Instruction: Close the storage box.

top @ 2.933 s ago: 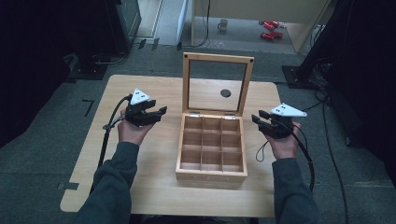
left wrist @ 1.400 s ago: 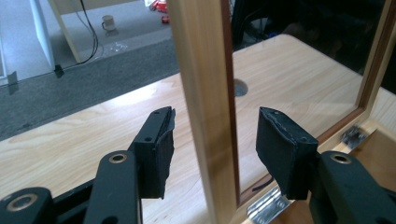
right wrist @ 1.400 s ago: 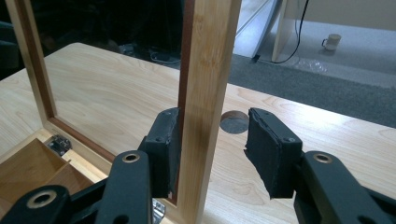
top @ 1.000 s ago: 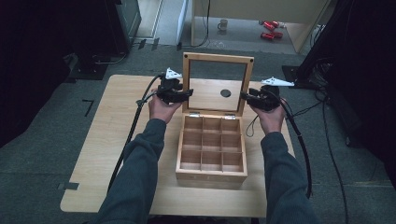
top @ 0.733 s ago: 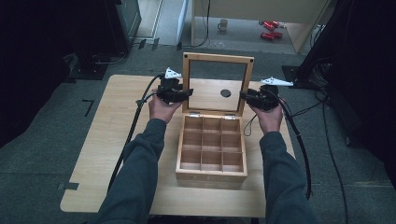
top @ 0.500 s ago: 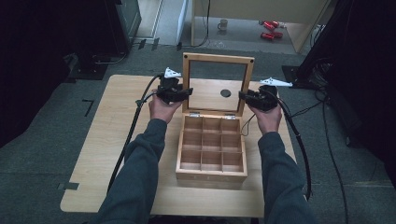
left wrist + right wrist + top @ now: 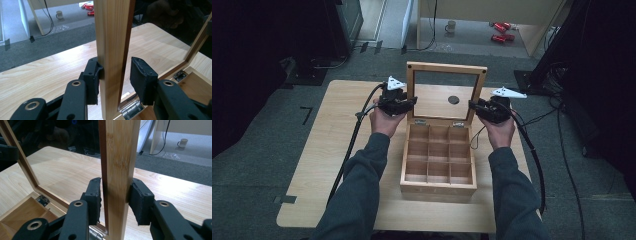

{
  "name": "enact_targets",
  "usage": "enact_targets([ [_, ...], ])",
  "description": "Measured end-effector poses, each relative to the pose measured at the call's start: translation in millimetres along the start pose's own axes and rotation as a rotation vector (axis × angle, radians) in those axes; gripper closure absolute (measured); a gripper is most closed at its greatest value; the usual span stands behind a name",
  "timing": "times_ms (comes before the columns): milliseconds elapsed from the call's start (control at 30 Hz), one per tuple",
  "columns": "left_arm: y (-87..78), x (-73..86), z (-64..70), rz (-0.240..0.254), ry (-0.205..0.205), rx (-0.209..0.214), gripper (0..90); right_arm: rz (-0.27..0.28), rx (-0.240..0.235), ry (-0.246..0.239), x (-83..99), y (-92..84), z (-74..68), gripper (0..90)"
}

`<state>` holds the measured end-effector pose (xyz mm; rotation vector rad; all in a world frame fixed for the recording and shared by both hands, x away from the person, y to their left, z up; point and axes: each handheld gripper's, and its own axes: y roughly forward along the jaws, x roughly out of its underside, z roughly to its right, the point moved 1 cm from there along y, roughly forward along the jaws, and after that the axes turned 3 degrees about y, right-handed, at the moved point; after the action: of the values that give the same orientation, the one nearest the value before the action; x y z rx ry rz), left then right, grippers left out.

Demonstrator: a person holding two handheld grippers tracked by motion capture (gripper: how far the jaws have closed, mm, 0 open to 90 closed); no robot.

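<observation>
While lid [image 7: 446,95] stands upright, right gripper [image 7: 114,202] clamps frame; left gripper [image 7: 113,80] fingers apart, straddling frame.

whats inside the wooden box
The wooden box holds nine bare compartments, nothing lying in those visible. The near row's floors are partly hidden behind the front wall. Its lid stands open.
</observation>
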<state>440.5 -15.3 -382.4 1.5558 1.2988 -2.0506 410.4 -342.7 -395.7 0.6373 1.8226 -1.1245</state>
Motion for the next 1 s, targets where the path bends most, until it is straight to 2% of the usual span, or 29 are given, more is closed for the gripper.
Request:
enact_targets([
  [233, -9.6, 6.0, 7.9, 0.021, 0.042, -0.011, 61.3, 0.018, 0.008, -0.012, 4.9, -8.2, -8.3, 59.6],
  [400, -16.2, 10.8, 11.6, 0.035, 0.06, 0.001, 61.5, 0.029, 0.005, -0.02, 10.2, -16.9, -15.0, 57.3],
  [567, -23.3, 13.0, 15.6, 0.023, 0.103, 0.02, 60.5, 0.052, -0.004, -0.015, 16.3, -26.1, -18.9, 56.4],
  [667, -25.2, 14.6, 17.1, 0.028, 0.109, 0.021, 59.8, 0.059, 0.004, -0.026, 17.2, -29.8, -21.9, 56.3],
  [700, -26.0, 15.3, 17.4, 0.03, 0.11, 0.023, 59.6, 0.071, 0.018, -0.03, 17.8, -36.3, -24.0, 60.5],
  [733, -26.4, 15.7, 17.6, 0.033, 0.107, 0.024, 59.6, 0.071, 0.018, -0.03, 17.8, -36.3, -24.0, 60.5],
  [767, -27.3, 16.9, 18.0, 0.039, 0.101, 0.029, 59.1, 0.087, -0.001, -0.017, 17.6, -43.9, -23.2, 61.3],
  [833, -27.9, 17.4, 18.0, 0.04, 0.101, 0.031, 58.7, 0.086, -0.002, -0.017, 17.7, -46.6, -23.7, 61.4],
  [900, -28.8, 18.4, 17.9, 0.043, 0.1, 0.037, 58.6, 0.09, 0.001, -0.038, 18.0, -52.5, -26.8, 63.4],
  [1000, -29.3, 18.9, 17.7, 0.044, 0.102, 0.044, 58.6, 0.101, -0.004, -0.037, 17.6, -57.2, -28.3, 66.1],
])
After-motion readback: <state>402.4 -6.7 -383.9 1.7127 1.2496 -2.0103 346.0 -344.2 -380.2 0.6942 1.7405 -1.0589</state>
